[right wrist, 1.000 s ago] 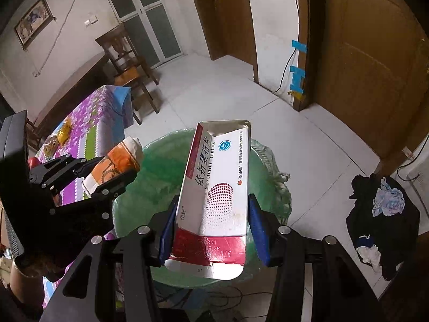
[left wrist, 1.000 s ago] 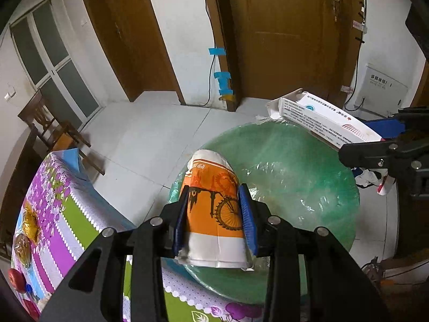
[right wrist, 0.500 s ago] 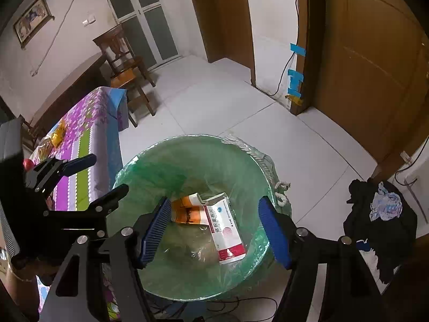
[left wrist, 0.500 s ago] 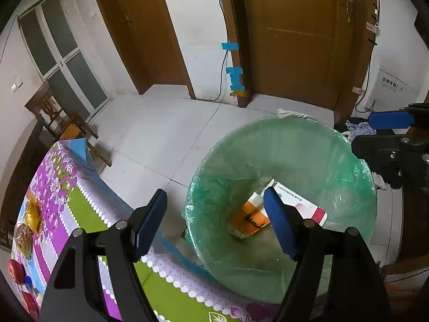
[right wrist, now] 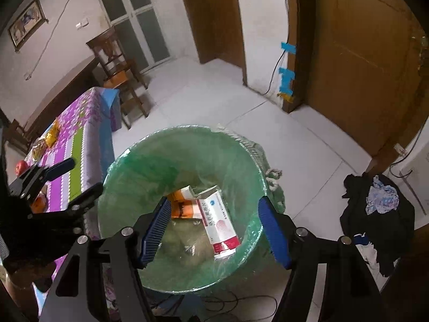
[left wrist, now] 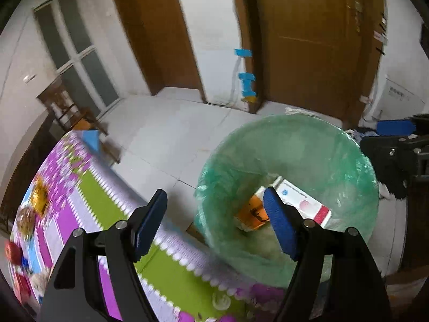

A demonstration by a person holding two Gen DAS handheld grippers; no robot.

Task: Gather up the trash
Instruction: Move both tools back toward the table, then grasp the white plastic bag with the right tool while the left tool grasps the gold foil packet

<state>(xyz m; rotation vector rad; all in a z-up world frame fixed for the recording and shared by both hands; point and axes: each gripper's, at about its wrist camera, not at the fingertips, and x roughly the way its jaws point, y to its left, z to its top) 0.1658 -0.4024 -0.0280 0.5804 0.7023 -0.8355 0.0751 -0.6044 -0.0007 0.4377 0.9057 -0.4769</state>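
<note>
Both grippers tilt steeply downward over a round trash bin (right wrist: 185, 145) lined with a pale green plastic bag. The right gripper (right wrist: 214, 232) hangs over the near part of the bin's mouth, its blue-padded jaws spread wide with nothing between them. The left gripper (left wrist: 215, 225) sits to the left of the bin, above the edge of a table (left wrist: 88, 193) covered in a purple, green and white patterned cloth; its jaws also stand wide apart and empty.

The trash lies at the bottom of the bin: an orange and white paper cup (right wrist: 185, 206) on its side, touching a white medicine box (right wrist: 218, 221) with a red end, which lies just right of it.

The right wrist view looks almost straight into the bin, so both items show clearly. It also takes in a wooden chair (right wrist: 118, 69) at the far left, a framed picture (right wrist: 25, 22) on the wall, a dark heap of clothes (right wrist: 375, 209) on the floor at the right, and the left gripper from the side at the left edge.

The left wrist view is blurred (especially over the tablecloth). It shows more of the tabletop, with a red fruit (left wrist: 13, 252) and gold-wrapped snacks (left wrist: 39, 200) at the far left, and one blue finger (left wrist: 395, 128) of the right gripper at the right edge. There the cup (left wrist: 254, 212) is partly hidden behind the right jaw.
</note>
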